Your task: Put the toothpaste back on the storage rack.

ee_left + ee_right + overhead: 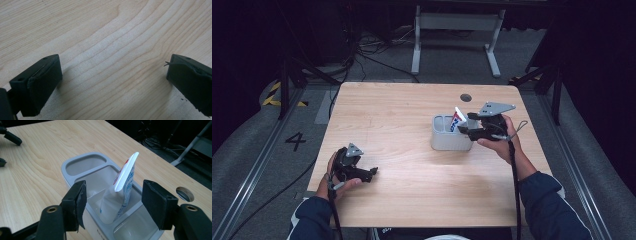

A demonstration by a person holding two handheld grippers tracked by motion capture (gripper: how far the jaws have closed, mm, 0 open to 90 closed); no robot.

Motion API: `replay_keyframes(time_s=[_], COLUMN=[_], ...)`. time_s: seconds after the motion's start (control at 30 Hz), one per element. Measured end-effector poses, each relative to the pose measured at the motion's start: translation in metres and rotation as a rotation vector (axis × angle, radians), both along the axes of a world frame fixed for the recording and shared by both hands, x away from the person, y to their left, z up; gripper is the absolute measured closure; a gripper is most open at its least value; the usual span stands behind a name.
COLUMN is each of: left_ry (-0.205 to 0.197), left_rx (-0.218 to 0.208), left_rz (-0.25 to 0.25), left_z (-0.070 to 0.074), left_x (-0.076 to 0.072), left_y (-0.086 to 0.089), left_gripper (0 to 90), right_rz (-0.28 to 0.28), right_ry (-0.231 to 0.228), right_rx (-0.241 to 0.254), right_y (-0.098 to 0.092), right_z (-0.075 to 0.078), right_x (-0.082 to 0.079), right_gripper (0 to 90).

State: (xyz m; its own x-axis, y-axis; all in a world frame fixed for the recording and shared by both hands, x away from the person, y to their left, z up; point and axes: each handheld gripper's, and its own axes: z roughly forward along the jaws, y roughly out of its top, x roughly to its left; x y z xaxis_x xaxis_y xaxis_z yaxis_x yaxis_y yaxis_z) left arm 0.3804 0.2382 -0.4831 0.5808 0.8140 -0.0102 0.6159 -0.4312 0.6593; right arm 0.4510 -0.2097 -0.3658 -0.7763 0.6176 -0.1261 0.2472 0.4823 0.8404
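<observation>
1. Two grippers are at a light wooden table. The left gripper sits at the near left edge; the right gripper is at the right, beside a grey organizer.
2. Hidden or unclear: in the high view the tube shows as a small white, red and blue patch above the organizer's rim, and its print cannot be read. Its lower end is hidden inside the compartment. In the right gripper view the organizer's near wall is cut off by the bottom edge and partly covered by the jaws.
3. View differences: the right gripper view shows the organizer's dividers and the tube standing tilted in a middle compartment, crimped end up; the high view does not resolve the compartments. That view also shows a round hole in the table beyond the organizer; the high view places that hole towards the table's far edge.
4. The left gripper view shows bare wood grain between its jaws.
5. Fingers, left gripper: spread wide, holding nothing, close above the tabletop.
6. Fingers, right gripper: spread wide, one on each side of the tube's upper part, with a gap on both sides; no contact with the tube is visible.
</observation>
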Motion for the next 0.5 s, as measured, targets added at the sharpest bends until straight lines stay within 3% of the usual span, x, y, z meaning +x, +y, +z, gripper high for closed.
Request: replay_keyframes(time_s=[0.5], left_ry=[-0.002], left_rx=[0.001], left_rz=[0.0], left_z=[0.0], left_x=[0.0], left_y=[0.0], left_gripper=[0.5], right_rz=[0.027], right_ry=[-0.032], right_rx=[-0.085], right_y=[-0.013], right_z=[0.005], right_x=[-0.02], right_gripper=[32.9])
